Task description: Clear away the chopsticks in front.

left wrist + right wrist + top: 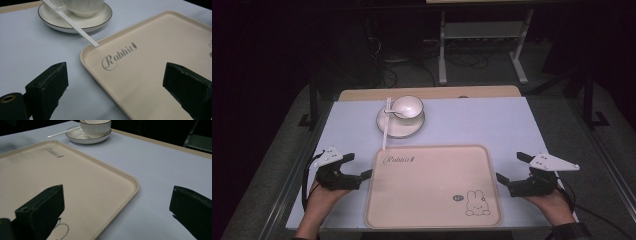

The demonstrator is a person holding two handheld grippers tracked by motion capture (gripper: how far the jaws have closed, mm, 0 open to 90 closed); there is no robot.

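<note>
A beige tray (432,187) with "Rabbit" lettering and a rabbit drawing lies at the near middle of the table. Beyond it a white bowl (407,106) sits on a white saucer (400,125), and a white chopstick (386,125) leans from the bowl's side over the saucer toward the tray's far left corner. My left gripper (360,166) is open just left of the tray, with the tray's left rim (87,63) between its jaws. My right gripper (510,167) is open at the tray's right edge, with the rim (130,180) between its jaws.
The table has a pale blue top (482,120) with a wooden strip (427,93) at the far edge. Behind the table stand a metal frame (482,40) and loose cables (397,70) on a dark floor.
</note>
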